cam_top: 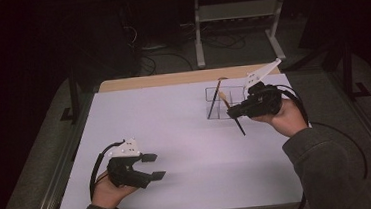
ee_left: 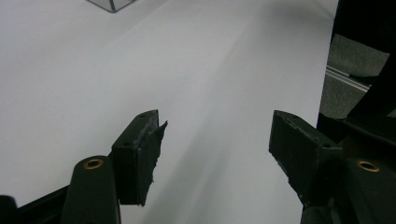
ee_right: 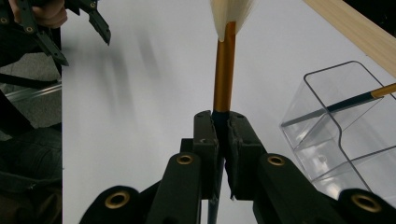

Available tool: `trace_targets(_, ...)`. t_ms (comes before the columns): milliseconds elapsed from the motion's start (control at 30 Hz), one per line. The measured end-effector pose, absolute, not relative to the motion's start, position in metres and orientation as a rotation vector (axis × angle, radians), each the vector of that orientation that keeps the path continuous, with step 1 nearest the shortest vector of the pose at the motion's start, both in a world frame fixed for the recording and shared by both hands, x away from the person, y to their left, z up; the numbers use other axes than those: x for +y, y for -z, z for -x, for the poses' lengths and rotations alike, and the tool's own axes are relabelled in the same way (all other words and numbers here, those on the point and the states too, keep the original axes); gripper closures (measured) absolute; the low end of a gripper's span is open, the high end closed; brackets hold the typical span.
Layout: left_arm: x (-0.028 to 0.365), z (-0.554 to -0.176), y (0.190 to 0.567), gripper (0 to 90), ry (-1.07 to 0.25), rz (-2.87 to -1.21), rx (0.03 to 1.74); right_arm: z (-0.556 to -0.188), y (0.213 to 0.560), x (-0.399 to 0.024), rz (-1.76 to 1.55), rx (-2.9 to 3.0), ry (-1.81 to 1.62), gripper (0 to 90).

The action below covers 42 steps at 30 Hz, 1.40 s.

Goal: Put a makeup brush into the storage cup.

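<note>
One paintbrush (ee_right: 224, 70) clamped in right gripper (ee_right: 223, 122), bristles beyond its tips

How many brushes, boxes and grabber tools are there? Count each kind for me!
Paintbrushes: 2, one held in the right tool as the held brush, one brush in the box
Clear boxes: 1, the clear box
Tools: 2, with the left tool open and empty
Total: 5

No writing, label, brand, number or sign can be read anywhere (the dim light and blur hide any fine print).
</note>
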<state>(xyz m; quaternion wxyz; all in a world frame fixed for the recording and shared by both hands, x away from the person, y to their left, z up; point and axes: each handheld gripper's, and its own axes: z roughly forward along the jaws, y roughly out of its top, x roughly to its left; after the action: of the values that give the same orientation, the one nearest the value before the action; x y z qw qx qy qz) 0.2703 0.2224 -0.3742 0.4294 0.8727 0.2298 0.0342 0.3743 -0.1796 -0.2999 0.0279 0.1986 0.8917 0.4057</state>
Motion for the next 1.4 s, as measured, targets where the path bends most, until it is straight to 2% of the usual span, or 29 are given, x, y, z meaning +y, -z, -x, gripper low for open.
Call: trace_targets(1400,0.234,-0.269,0.375,23.7,-0.090,-2.125,0.637,-0.414,0.265,-0.178,-0.632,2.711,-1.174,82.6)
